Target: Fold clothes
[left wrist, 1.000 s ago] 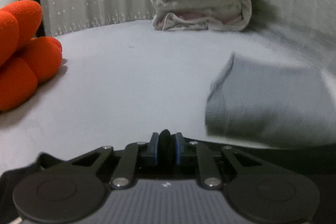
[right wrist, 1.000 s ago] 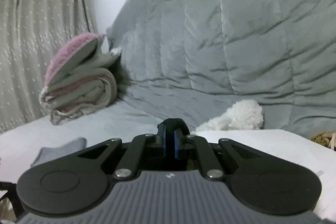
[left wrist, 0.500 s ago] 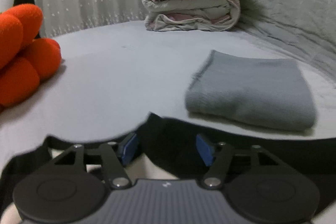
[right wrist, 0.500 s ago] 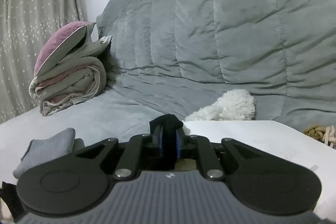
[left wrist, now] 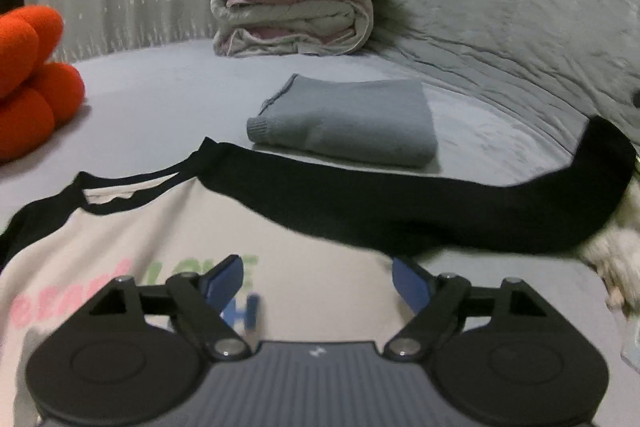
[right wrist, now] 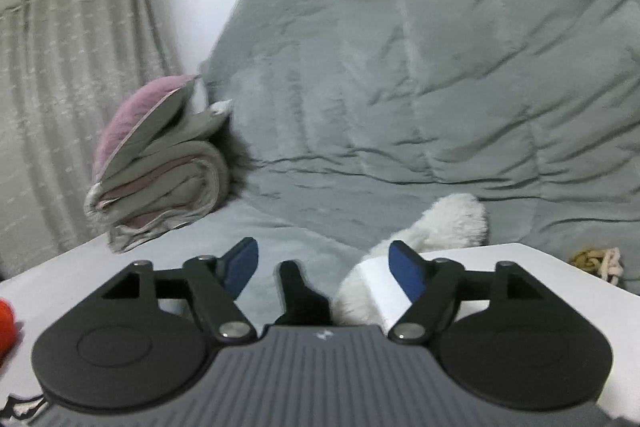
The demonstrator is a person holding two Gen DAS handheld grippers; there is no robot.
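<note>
Cream T-shirt with black sleeves (left wrist: 168, 227): flat on the bed (left wrist: 160, 99). Folded grey knit garment (left wrist: 348, 119) at 12 o'clock. Left gripper (left wrist: 318, 277) and right gripper (right wrist: 324, 263): fingers wide apart, holding nothing; black strip (right wrist: 298, 291) between right fingers, possibly sleeve.

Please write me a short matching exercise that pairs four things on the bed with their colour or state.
Things:
1. sweater
2. shirt sleeve
3. plush toy
4. left gripper

States:
A. orange, at the left edge
B. black, stretched out to the right
C. open, above the printed shirt
D. grey, folded flat

Pairs: 1-D, 2-B, 3-A, 4-C
</note>
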